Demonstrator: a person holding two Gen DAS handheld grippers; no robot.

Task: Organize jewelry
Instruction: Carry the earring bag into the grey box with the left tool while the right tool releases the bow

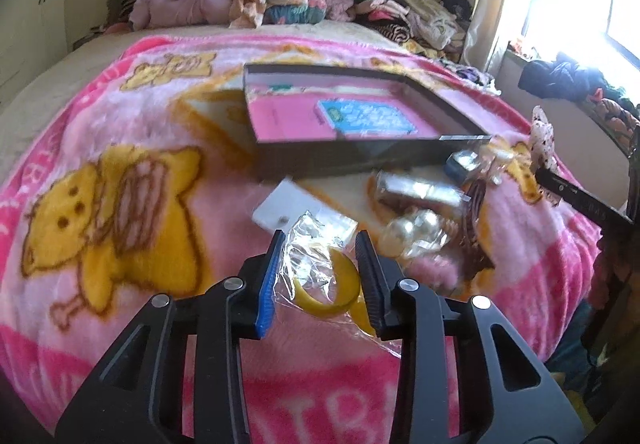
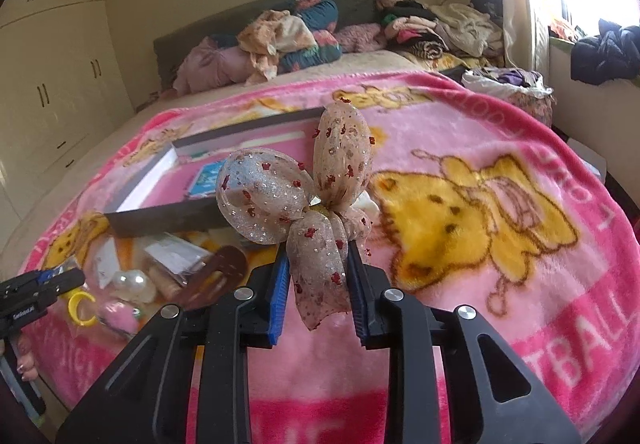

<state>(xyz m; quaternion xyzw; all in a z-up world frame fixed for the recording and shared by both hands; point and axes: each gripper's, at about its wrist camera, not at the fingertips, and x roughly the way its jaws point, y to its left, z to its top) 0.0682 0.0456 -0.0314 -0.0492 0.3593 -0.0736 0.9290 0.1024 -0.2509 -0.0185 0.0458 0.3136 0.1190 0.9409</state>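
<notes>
My left gripper (image 1: 320,240) is shut on a clear plastic bag (image 1: 316,244) holding a yellow ring (image 1: 340,294), just above the pink blanket. My right gripper (image 2: 318,256) is shut on a glittery beige bow with red dots (image 2: 298,196) and holds it up in the air. An open black box (image 1: 344,154) with a pink lining lies ahead on the bed; it also shows in the right wrist view (image 2: 160,218). Loose jewelry lies in front of it: pearl beads (image 1: 416,228), a brown hair clip (image 2: 216,276), small packets (image 1: 416,190).
The pink cartoon blanket (image 1: 120,204) covers the bed. Piled clothes and pillows (image 1: 260,0) lie at the headboard. A window sill with dark clothes (image 2: 604,52) is on the right. Wardrobes (image 2: 52,84) stand on the left.
</notes>
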